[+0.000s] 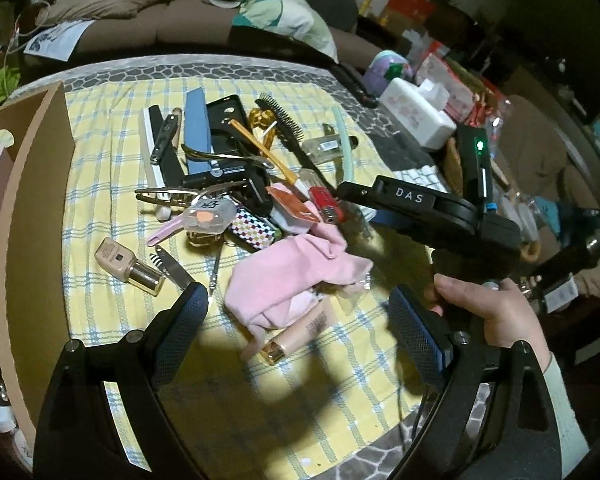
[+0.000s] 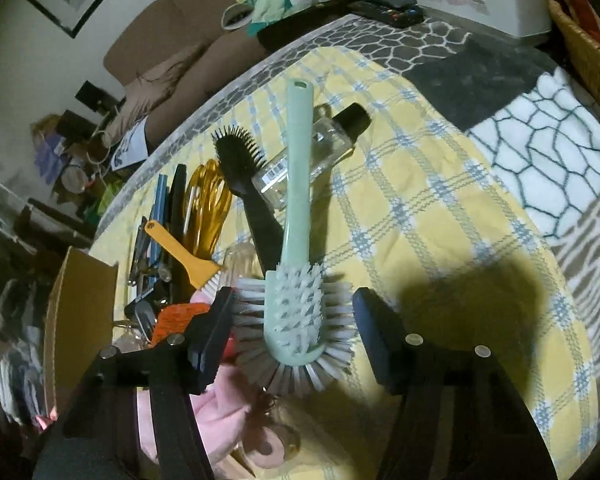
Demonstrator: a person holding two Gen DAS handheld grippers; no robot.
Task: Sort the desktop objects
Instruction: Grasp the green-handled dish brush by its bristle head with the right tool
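Note:
A pile of small objects lies on the yellow checked cloth (image 1: pixel 112 184). My left gripper (image 1: pixel 298 328) is open above a pink cloth (image 1: pixel 292 276) and a beige tube with a gold cap (image 1: pixel 296 338). A foundation bottle (image 1: pixel 126 264) lies to its left. My right gripper (image 2: pixel 294 334) is open, its fingers on either side of the bristle head of a mint green brush (image 2: pixel 298 264); I cannot tell if they touch it. The brush handle lies over a clear bottle with a black cap (image 2: pixel 320 152), next to a black hairbrush (image 2: pixel 244 168). The right gripper also shows in the left wrist view (image 1: pixel 364 192).
A cardboard box (image 1: pixel 32 216) stands at the cloth's left edge, also in the right wrist view (image 2: pixel 80 316). A white tissue box (image 1: pixel 416 112), a remote (image 2: pixel 388 10) and a wicker basket (image 2: pixel 588 48) stand at the far right. A sofa (image 1: pixel 172 12) is behind the table.

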